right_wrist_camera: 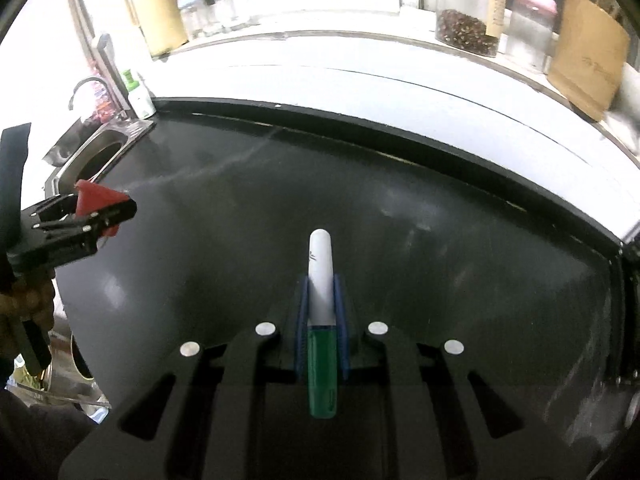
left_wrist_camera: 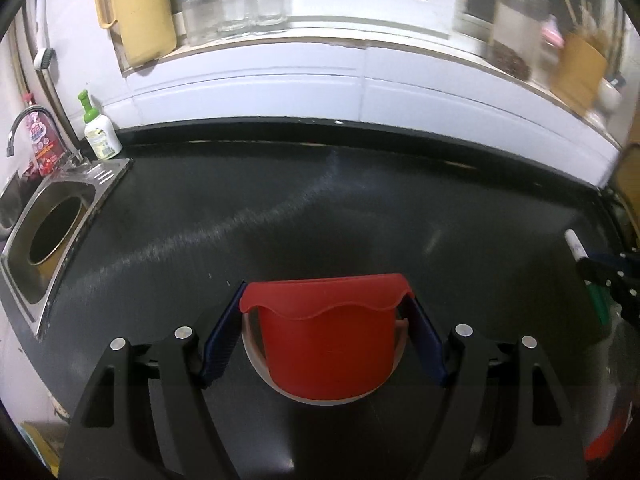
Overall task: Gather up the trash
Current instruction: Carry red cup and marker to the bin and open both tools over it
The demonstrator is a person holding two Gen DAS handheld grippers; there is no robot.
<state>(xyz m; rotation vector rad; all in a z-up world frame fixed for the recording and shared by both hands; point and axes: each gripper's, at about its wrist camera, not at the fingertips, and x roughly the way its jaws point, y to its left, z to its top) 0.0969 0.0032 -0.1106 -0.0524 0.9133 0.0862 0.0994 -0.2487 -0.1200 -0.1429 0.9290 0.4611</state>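
Observation:
My left gripper [left_wrist_camera: 325, 304] is shut on a red cup [left_wrist_camera: 326, 344] with a wavy rim, its blue pads pressing both sides, held above the dark countertop [left_wrist_camera: 280, 208]. My right gripper [right_wrist_camera: 321, 294] is shut on a white and green marker [right_wrist_camera: 321, 320] that points forward along the fingers. In the right wrist view the left gripper [right_wrist_camera: 104, 208] with the red cup [right_wrist_camera: 94, 200] hangs at the far left, a hand [right_wrist_camera: 28, 304] under it. In the left wrist view the marker [left_wrist_camera: 576, 250] and the right gripper [left_wrist_camera: 600, 280] show at the right edge.
A steel sink [left_wrist_camera: 52, 232] with a tap [left_wrist_camera: 24, 124] lies at the counter's left end, a green-capped bottle [left_wrist_camera: 100, 132] beside it. On the sill above the white wall stand a yellow jug [left_wrist_camera: 140, 8], glass bottles [left_wrist_camera: 232, 0], a jar [right_wrist_camera: 466, 28] and a paper bag [right_wrist_camera: 588, 68].

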